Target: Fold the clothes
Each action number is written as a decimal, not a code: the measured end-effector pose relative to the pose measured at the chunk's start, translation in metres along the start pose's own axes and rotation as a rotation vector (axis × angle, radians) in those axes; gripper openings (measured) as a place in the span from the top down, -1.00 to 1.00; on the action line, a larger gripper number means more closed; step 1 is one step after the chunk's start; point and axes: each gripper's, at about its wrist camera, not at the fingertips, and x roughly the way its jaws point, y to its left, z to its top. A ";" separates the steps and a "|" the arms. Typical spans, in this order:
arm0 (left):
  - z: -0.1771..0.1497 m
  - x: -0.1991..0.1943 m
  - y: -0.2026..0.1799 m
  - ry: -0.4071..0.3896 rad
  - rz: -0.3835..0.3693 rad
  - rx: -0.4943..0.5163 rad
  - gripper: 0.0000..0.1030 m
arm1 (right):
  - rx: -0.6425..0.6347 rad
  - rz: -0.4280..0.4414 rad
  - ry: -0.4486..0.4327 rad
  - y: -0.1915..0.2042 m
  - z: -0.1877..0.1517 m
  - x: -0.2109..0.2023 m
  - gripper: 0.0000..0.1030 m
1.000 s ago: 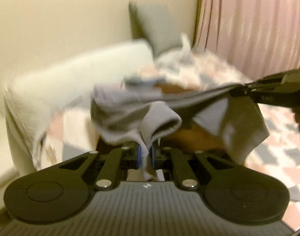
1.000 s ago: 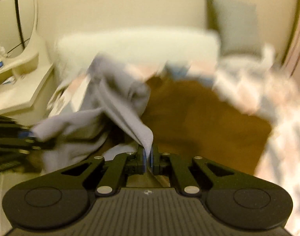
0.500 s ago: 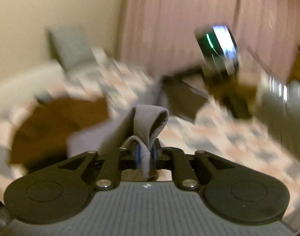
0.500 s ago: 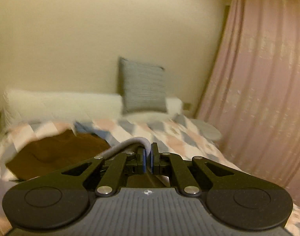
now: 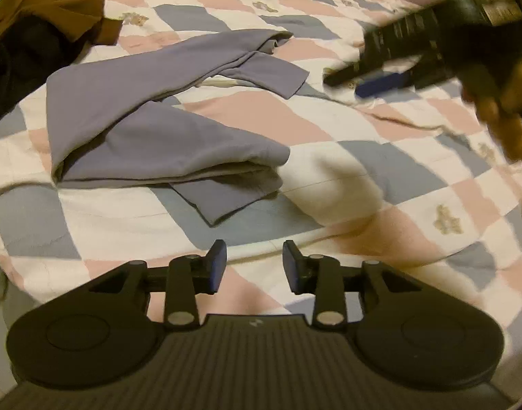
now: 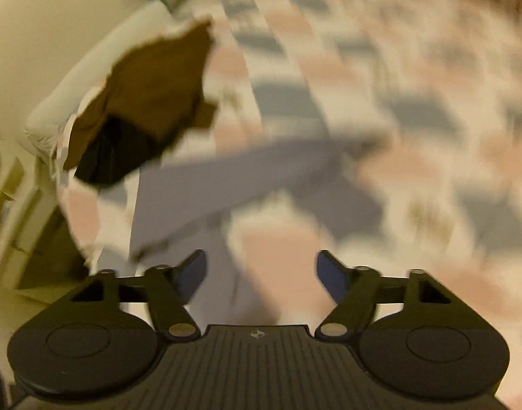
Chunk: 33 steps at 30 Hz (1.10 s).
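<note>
Nearest the left wrist camera, the left gripper (image 5: 254, 266) is hovering just above the pink, grey-blue and cream checked quilt (image 5: 380, 177) that covers the bed, its fingers (image 5: 217, 263) standing apart with nothing between them. In its own blurred view the right gripper (image 6: 261, 273) is likewise showing its fingers spread wide and empty over the same quilt.

Just beyond the left gripper, the grey-purple soft knit garment (image 5: 151, 130) is lying on the quilt, partly doubled over itself: a thick layered edge is facing the camera, one lower layer is sticking out as a corner, and a long sleeve-like strip is trailing away to the far right. It is looking light, limp and non-slippery, so it should drape from wherever it is pinched and will not hold a crease unless pressed flat. The sensible holds appear to be the protruding corner nearest the camera and the far end of the strip, each pinched through all the layers so that none slide apart.

Farther off, a crumpled brown cloth garment (image 5: 55, 3) is lying at the far left of the quilt with something black (image 5: 11, 68) beside it, apart from the grey-purple one.
</note>
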 end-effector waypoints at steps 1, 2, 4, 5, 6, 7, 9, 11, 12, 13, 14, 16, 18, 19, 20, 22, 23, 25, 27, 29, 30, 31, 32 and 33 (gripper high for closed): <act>-0.001 0.008 -0.005 0.002 0.014 0.019 0.41 | 0.016 0.010 0.022 -0.008 -0.013 0.009 -0.07; -0.003 0.017 -0.008 0.006 0.025 0.040 0.41 | -0.007 0.017 0.038 -0.010 -0.027 0.016 -0.05; -0.008 0.031 -0.013 0.006 0.043 0.084 0.41 | -0.156 -0.007 0.049 0.001 -0.047 0.030 -0.03; -0.011 0.035 -0.015 0.001 0.047 0.103 0.41 | -0.275 -0.037 0.044 0.011 -0.056 0.036 -0.03; -0.014 0.039 -0.015 -0.005 0.051 0.121 0.41 | -0.400 -0.069 0.038 0.023 -0.065 0.042 -0.03; -0.016 0.043 -0.016 -0.011 0.055 0.139 0.41 | -0.535 -0.100 0.025 0.034 -0.076 0.047 -0.03; -0.020 0.049 -0.015 -0.018 0.051 0.146 0.41 | -0.785 -0.149 -0.002 0.053 -0.098 0.058 -0.03; -0.022 0.055 -0.014 -0.022 0.055 0.141 0.41 | -0.895 -0.155 -0.004 0.059 -0.105 0.071 0.02; -0.023 0.058 -0.014 -0.026 0.061 0.142 0.41 | -0.945 -0.157 -0.004 0.062 -0.107 0.078 0.15; -0.023 0.061 -0.014 -0.030 0.068 0.145 0.41 | -0.994 -0.159 -0.004 0.065 -0.110 0.085 0.31; -0.021 0.063 -0.016 -0.037 0.078 0.152 0.41 | -0.986 -0.144 0.004 0.063 -0.105 0.091 0.47; -0.017 0.068 -0.022 -0.055 0.097 0.171 0.41 | -0.903 -0.090 0.018 0.053 -0.088 0.096 0.86; -0.010 0.073 -0.031 -0.077 0.111 0.190 0.39 | -0.765 -0.012 0.025 0.038 -0.068 0.093 0.87; -0.006 0.076 -0.035 -0.085 0.114 0.194 0.34 | -0.702 0.016 0.026 0.030 -0.058 0.091 0.87; 0.000 0.081 -0.039 -0.089 0.110 0.186 0.31 | -0.640 0.042 0.026 0.023 -0.048 0.088 0.87; 0.011 0.090 -0.043 -0.084 0.080 0.139 0.21 | -0.537 0.080 0.029 0.008 -0.028 0.085 0.86; 0.017 0.095 -0.042 -0.075 0.059 0.089 0.20 | -0.506 0.091 0.032 0.002 -0.021 0.086 0.86; 0.027 0.105 -0.037 -0.053 0.021 -0.031 0.18 | -0.473 0.098 0.038 -0.007 -0.011 0.090 0.86; 0.034 0.112 -0.028 -0.044 0.018 -0.152 0.14 | -0.478 0.074 0.051 -0.013 -0.004 0.099 0.86; 0.040 0.119 -0.019 -0.037 0.020 -0.264 0.08 | -0.480 0.053 0.070 -0.020 0.002 0.109 0.86; 0.044 0.123 -0.015 -0.031 0.027 -0.312 0.07 | -0.474 0.054 0.076 -0.024 0.006 0.114 0.86; 0.047 0.127 -0.011 -0.026 0.035 -0.354 0.11 | -0.466 0.059 0.081 -0.027 0.009 0.119 0.86; 0.049 0.130 -0.006 -0.022 0.043 -0.394 0.18 | -0.463 0.067 0.087 -0.029 0.011 0.122 0.86; 0.050 0.131 0.000 -0.028 0.039 -0.437 0.40 | -0.460 0.077 0.093 -0.030 0.013 0.125 0.86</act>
